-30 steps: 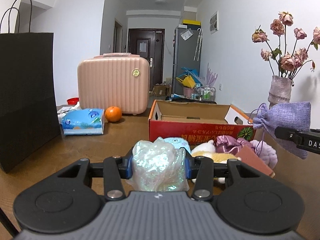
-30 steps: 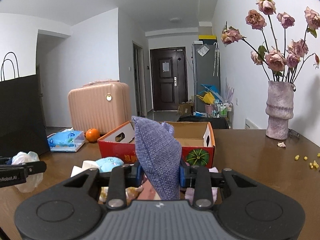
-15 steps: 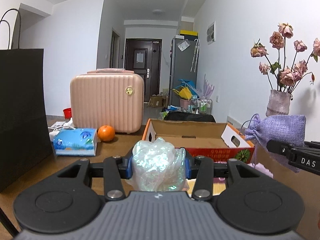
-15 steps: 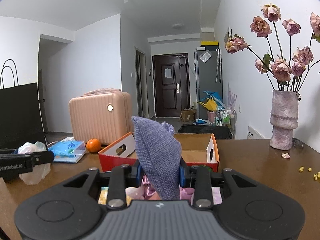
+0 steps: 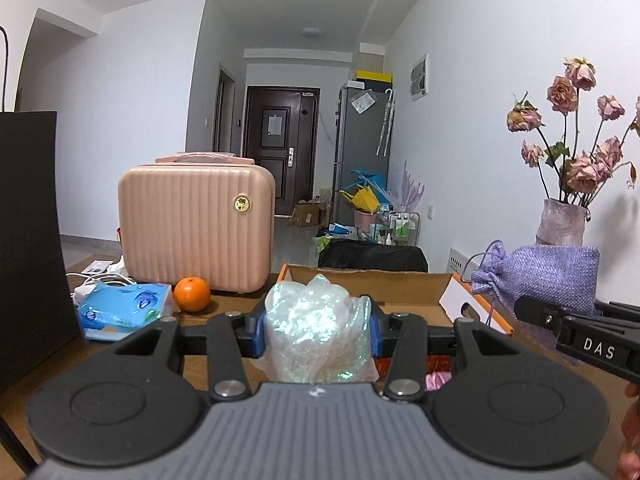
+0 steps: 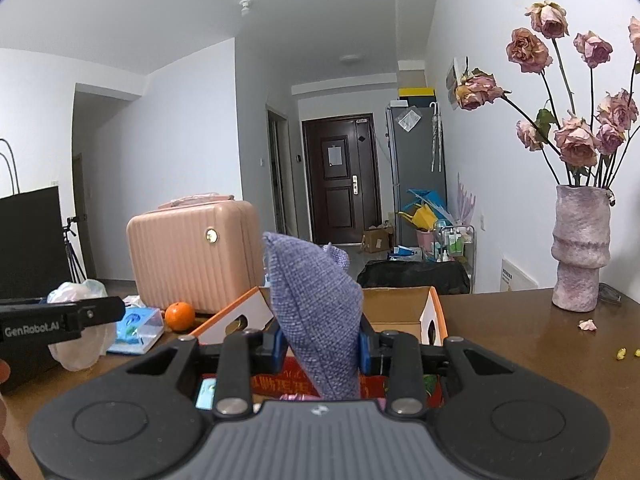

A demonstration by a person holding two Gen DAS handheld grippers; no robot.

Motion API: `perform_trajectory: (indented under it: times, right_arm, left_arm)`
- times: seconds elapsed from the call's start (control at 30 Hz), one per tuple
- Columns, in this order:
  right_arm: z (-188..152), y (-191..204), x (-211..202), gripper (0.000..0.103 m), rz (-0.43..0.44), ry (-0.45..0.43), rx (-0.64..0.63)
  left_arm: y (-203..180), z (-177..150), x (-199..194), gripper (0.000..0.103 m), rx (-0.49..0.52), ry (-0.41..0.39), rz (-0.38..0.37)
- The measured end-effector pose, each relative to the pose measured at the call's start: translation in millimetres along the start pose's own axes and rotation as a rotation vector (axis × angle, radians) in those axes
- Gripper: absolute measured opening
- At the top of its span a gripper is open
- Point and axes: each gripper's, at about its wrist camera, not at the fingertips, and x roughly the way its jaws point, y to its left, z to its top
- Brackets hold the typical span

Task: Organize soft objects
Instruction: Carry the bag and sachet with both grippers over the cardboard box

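A crinkly iridescent plastic bag is pinched in the left gripper jaws, a lilac burlap pouch in the right gripper jaws, both before the cardboard box. Light, squashy, best gripped mid-body.

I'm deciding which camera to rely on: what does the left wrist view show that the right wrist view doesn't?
Only the left wrist view shows the left gripper clamping the iridescent plastic bundle up close. Only the right shows the right gripper clamping the purple pouch close up, a tripod and petals on the table. Both show the cardboard box, pink case, orange and vase.
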Motion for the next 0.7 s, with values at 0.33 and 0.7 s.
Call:
perform_trajectory:
  times: [0.33,0.7]
  right_arm:
    - [11.2,2.2,28.9,0.032,-0.005,-0.03,0.007]
    - [28.0,-1.6,68.8,0.032,-0.029,-0.051,0.003]
  left_arm:
    - [3.6,20.0,46.3,0.045,-0.071,-0.001,0.012]
    - [-11.7,25.2,98.3,0.045,-0.049,0.028,0.013]
